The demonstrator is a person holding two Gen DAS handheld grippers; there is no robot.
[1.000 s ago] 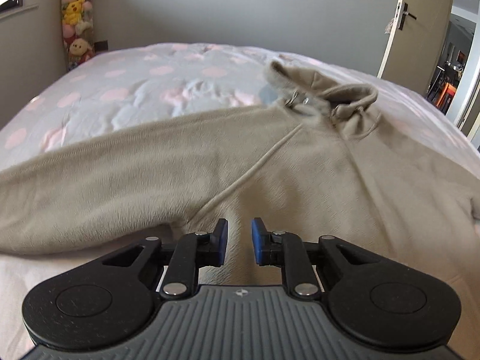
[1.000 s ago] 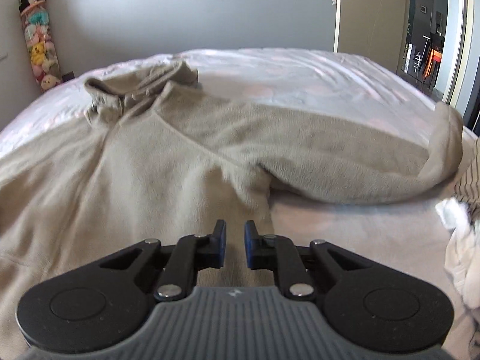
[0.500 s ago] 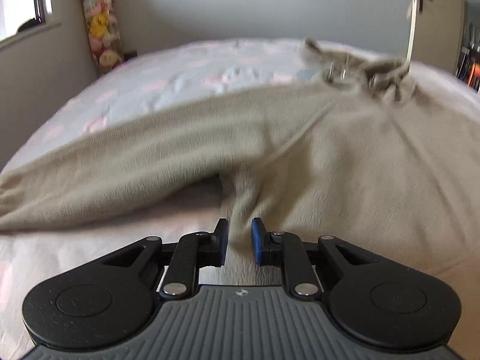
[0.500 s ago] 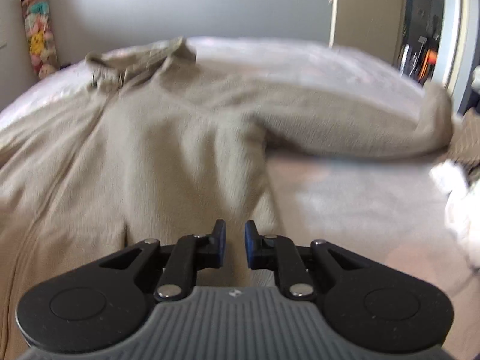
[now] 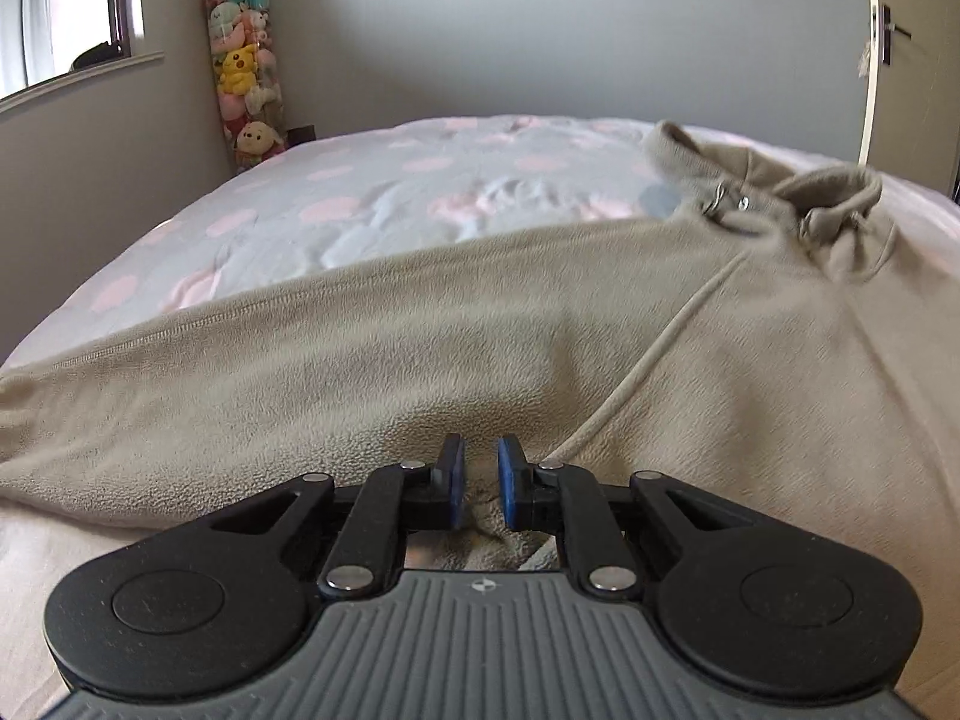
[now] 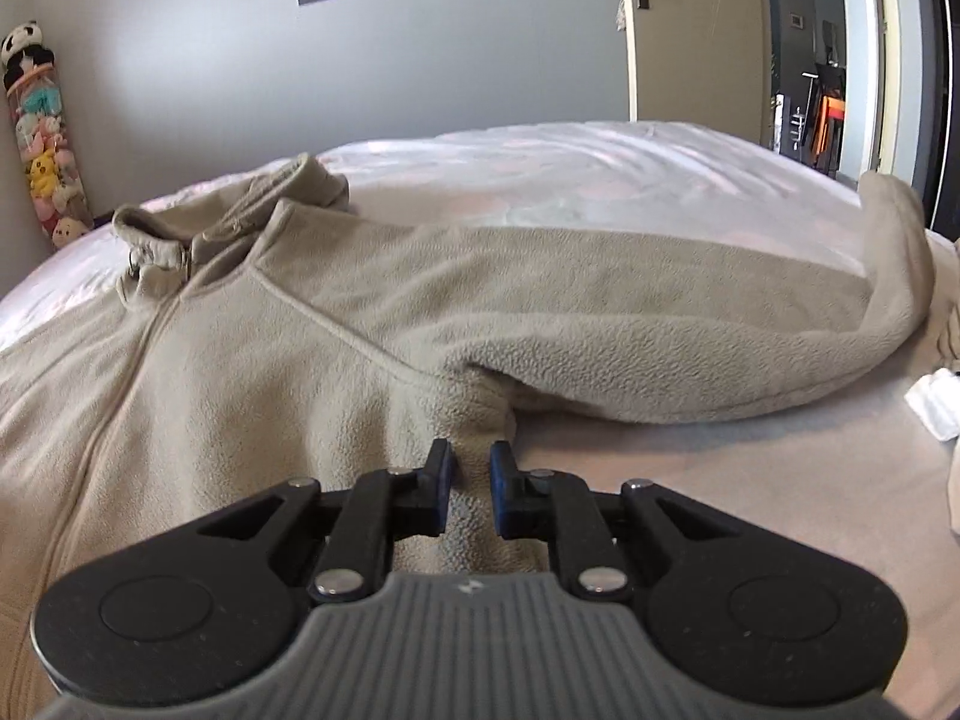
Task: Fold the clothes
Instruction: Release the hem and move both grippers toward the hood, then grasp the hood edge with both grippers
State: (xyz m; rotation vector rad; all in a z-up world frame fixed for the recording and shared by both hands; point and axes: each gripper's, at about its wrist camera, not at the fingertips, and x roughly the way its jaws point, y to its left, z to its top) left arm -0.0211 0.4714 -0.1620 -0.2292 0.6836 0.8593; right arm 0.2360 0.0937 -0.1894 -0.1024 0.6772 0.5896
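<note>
Bedroom, bed w/ pale cover dotted in pink: a beige fleece is seen spread front-up across it, collar toward the far grey wall, hem end toward the cameras. The zip is shown closed up the chest, a metal ring at its top by the collar.

The fleece's two sleeves are laid out to either side. One sleeve is stretched toward the window side, seen from the left wrist. The other sleeve is run out toward the door side, its cuff end turned up near the bed's edge, seen from the right wrist.

The left gripper is set low at the armpit on its side, just below where sleeve meets body. Its jaws are closing at a narrow gap, and a fold of fleece is caught between the blue pads.

The right gripper is placed at the opp. armpit, pointed down at the cloth. Its jaws are held narrow, and a ridge of fleece is pinched between the pads. The fabric is drawn into creases toward both grippers.

A tall clear tube of soft toys is stood in the corner by the window. The door is shown ajar, w/ a darker room beyond. A bit of white cloth is seen at the bed's right edge, near the cuff but apart from it; what it is can't be told.
</note>
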